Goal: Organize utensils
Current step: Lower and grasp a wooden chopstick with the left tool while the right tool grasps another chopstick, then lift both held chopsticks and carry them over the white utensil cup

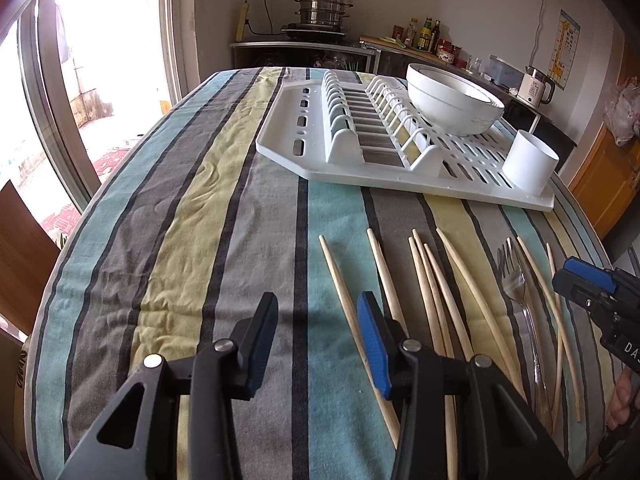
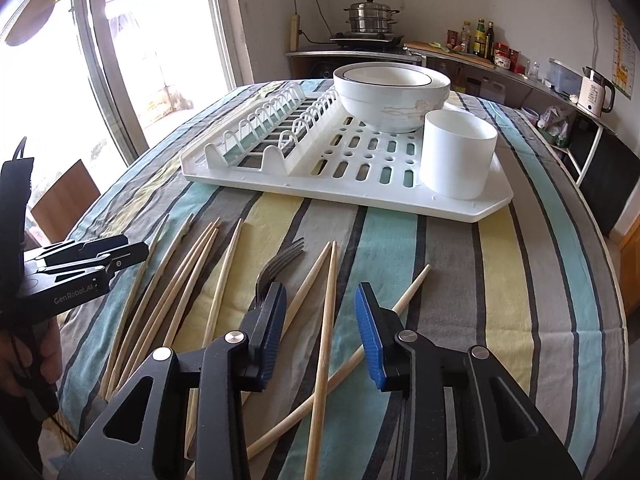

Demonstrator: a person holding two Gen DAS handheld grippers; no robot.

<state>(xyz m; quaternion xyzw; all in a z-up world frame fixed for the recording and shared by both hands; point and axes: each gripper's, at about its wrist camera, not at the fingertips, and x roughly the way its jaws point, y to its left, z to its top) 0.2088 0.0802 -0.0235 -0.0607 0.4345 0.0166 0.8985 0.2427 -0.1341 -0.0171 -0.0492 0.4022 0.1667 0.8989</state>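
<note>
both grippers' fingers spread, empty; pale wood chopsticks (image 2: pixel 324 320) scattered, clear fork (image 2: pixel 280 264) among them.

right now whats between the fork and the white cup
Only bare striped tablecloth and the drying rack's front rim separate the fork from the white cup, in the right wrist view.

You have a woven, matt, creased striped tablecloth (image 2: pixel 460 280). The chopsticks (image 2: pixel 326 320) are pale, smooth, unvarnished wood. The fork (image 2: pixel 276 268) looks like clear glossy plastic. The drying rack (image 2: pixel 360 196) and cup (image 2: pixel 458 156) are smooth white plastic; the bowl (image 2: pixel 392 96) is glazed, glossy ceramic.
</note>
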